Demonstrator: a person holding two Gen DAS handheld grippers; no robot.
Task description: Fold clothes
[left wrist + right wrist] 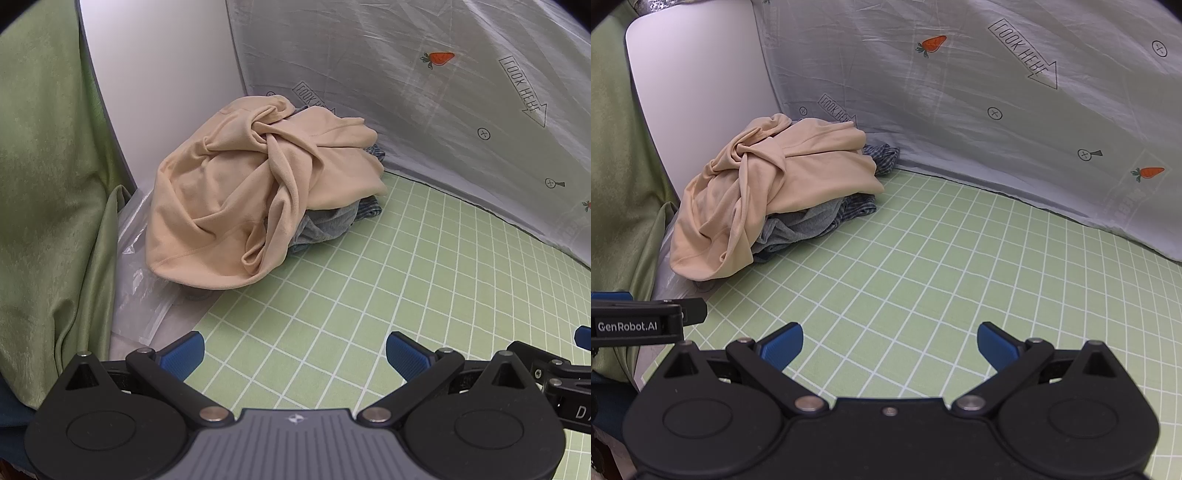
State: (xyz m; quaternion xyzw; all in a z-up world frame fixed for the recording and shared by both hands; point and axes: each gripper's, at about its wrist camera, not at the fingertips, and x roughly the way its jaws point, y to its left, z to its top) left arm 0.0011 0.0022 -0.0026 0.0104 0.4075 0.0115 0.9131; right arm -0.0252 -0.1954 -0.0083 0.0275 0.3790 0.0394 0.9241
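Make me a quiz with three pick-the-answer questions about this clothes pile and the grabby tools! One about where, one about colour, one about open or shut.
1. Where is the pile?
A. centre of the mat
B. far left corner of the mat
C. in a tool

2. What colour is the top garment?
A. beige
B. red
C. black

3. How are the tools?
A. both open, holding nothing
B. both shut
C. one shut on cloth

Answers:
1 B: the pile sits in the far left corner of the mat.
2 A: the top garment is beige, over grey and checked cloth.
3 A: the left tool and right tool show wide gaps with only mat between.
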